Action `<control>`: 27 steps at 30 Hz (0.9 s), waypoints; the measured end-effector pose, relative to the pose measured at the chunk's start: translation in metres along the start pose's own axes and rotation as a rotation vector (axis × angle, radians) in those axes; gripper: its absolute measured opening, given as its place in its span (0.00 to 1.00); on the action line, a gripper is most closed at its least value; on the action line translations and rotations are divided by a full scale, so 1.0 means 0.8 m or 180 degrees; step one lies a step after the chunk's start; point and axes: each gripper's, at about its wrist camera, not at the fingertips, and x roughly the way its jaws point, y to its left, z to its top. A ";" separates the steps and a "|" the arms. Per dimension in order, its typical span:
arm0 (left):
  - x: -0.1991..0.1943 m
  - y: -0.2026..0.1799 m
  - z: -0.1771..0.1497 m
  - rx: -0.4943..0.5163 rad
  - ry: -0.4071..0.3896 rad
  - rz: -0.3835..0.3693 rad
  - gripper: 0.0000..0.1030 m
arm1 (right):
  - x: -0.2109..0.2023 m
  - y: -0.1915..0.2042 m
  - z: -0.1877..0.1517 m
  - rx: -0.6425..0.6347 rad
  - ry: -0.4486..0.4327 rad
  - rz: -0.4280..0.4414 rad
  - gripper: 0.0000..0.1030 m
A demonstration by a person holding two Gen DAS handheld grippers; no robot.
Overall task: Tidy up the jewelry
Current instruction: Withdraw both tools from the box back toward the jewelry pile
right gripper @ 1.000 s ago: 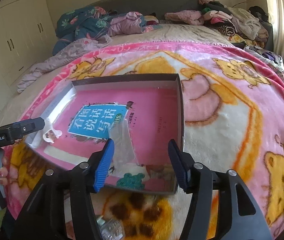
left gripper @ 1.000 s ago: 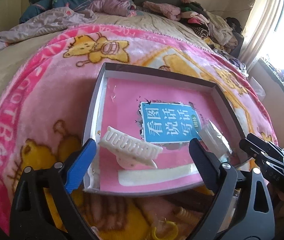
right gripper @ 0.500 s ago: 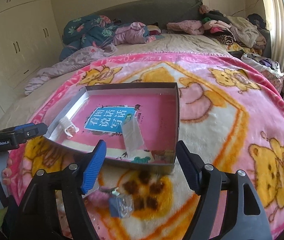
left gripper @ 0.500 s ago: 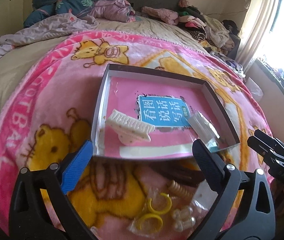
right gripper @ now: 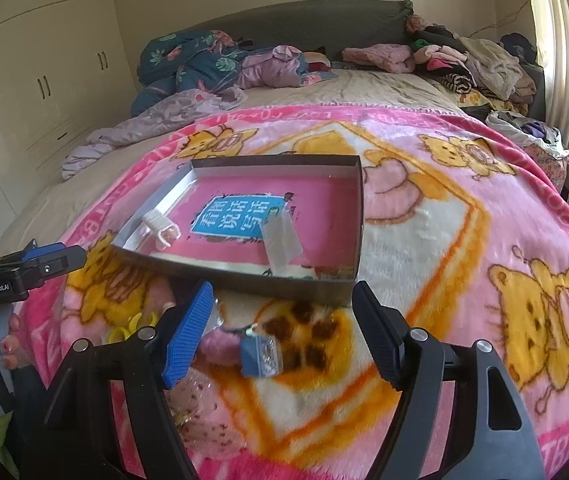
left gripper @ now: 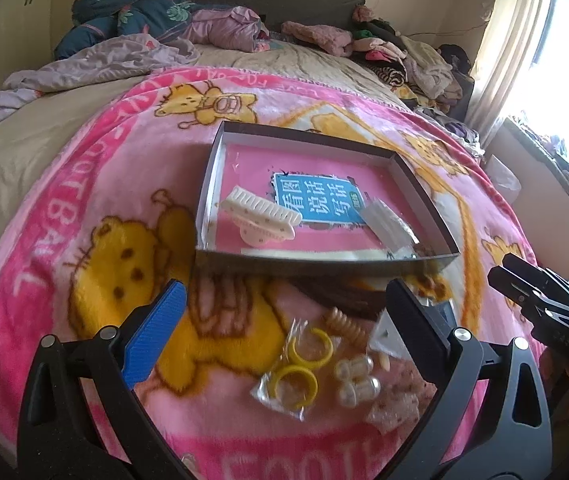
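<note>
A big pink blanket [left gripper: 84, 208] with yellow bears covers the bed. On it sits a flat grey box [left gripper: 324, 258] with a pink book [left gripper: 316, 184] inside. A white hair clip [left gripper: 262, 216] and a small clear bag [left gripper: 388, 224] lie in the box too. In front of the box, on the blanket, lies more jewelry: yellow rings [left gripper: 302, 364] in a clear bag, white pearl beads [left gripper: 356, 378], and a small blue card [right gripper: 260, 354]. The left gripper [left gripper: 284, 328] hangs over the rings with its fingers wide apart and nothing in them. The right gripper [right gripper: 280, 324] hangs over the blue card, its fingers also apart and holding nothing.
</note>
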 end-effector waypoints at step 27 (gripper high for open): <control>-0.006 -0.038 -0.108 0.0230 0.0396 -0.0308 0.88 | -0.009 0.011 -0.056 -0.0209 0.0212 0.0114 0.67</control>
